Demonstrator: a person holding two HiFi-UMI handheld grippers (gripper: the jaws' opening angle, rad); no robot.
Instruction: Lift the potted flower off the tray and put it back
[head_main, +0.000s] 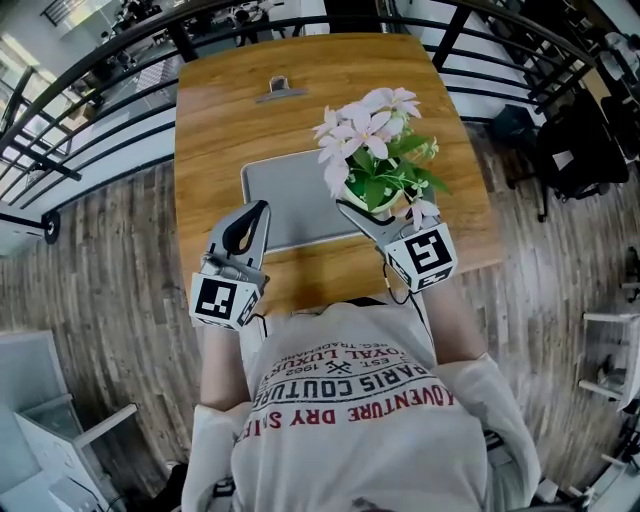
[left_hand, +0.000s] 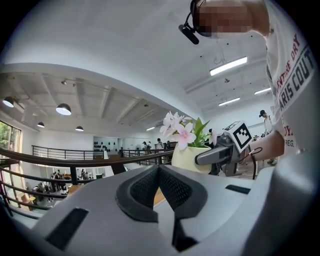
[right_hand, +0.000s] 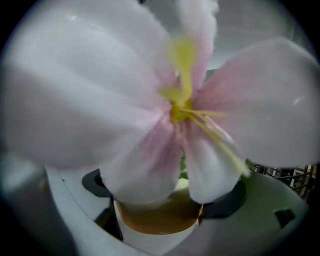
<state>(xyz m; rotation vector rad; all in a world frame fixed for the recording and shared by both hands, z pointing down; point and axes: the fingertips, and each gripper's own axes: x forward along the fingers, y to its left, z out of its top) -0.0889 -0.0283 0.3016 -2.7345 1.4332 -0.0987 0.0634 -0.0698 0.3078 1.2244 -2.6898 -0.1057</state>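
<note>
The potted flower (head_main: 372, 140), pink-white blooms with green leaves in a cream pot, is held up off the grey tray (head_main: 290, 195), over its right edge. My right gripper (head_main: 385, 214) is shut on the pot. In the right gripper view a bloom (right_hand: 150, 100) fills the picture, and the pot (right_hand: 155, 227) sits between the jaws. My left gripper (head_main: 262, 208) is shut and holds nothing, pointing over the tray's front left corner. The left gripper view shows its jaws (left_hand: 159, 170) closed together, with the pot (left_hand: 186, 156) and the right gripper (left_hand: 220, 152) beyond them.
The tray lies on a wooden table (head_main: 220, 120) with a metal clip (head_main: 280, 88) near its far edge. Black railings (head_main: 90, 110) run round the far side. A dark chair (head_main: 580, 150) stands to the right on plank floor.
</note>
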